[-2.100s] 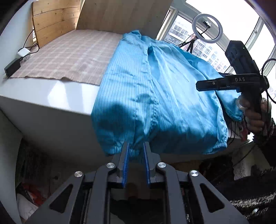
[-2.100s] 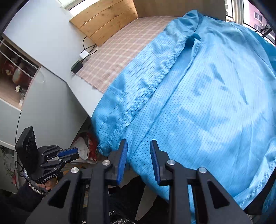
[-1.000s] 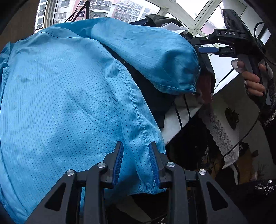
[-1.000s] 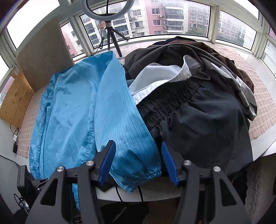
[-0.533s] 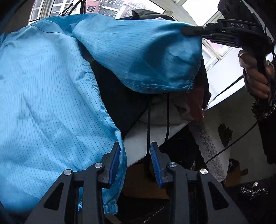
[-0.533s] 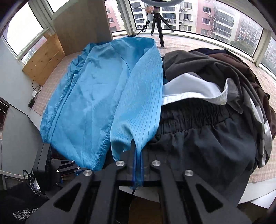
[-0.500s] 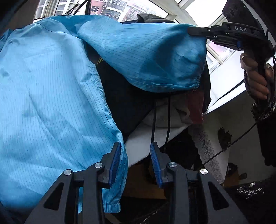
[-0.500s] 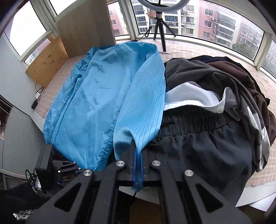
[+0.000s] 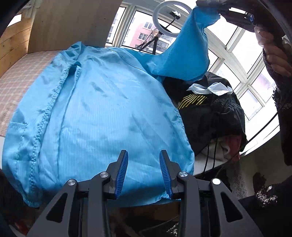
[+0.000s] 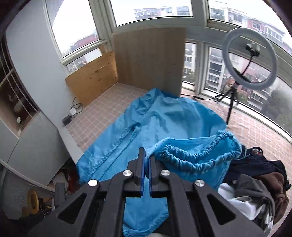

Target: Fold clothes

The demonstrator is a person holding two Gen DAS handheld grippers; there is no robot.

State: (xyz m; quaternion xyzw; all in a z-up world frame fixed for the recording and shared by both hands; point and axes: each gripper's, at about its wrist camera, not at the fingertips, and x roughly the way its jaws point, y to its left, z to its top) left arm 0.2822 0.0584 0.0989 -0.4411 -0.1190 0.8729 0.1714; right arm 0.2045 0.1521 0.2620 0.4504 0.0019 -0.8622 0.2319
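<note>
Up at the top right of the left wrist view, the right gripper (image 9: 209, 3) has the jacket's sleeve (image 9: 186, 52) hoisted high off the clothes pile (image 9: 209, 116), and that's the big change: a second ago that sleeve lay draped over the dark garments with the jaws wide around its cuff, and now they are pressed nearly together with a pinch of blue cloth between them. From the right wrist view you can see it cleanly, the right gripper (image 10: 145, 164) clamped on the sleeve's edge with the elastic cuff (image 10: 197, 155) gaping open just to its right. The log hints the jaws are easing a touch apart, but the cloth is plainly caught. Down at the near edge, the left gripper (image 9: 144, 175) sits partly spread and opening slightly, its blue pads either side of the jacket's hem (image 9: 142, 196); the cloth lies behind and between them, not squeezed that I can see. The jacket (image 9: 94, 113) itself lies flat on the table (image 9: 11, 87), zipper line running near to far on its left half, collar at the far end. So the sleeve is free of the pile and airborne, which to my eye sets up the fold: swing it left across the body and lay it down. Watch that thin grip on slippery fabric.
</note>
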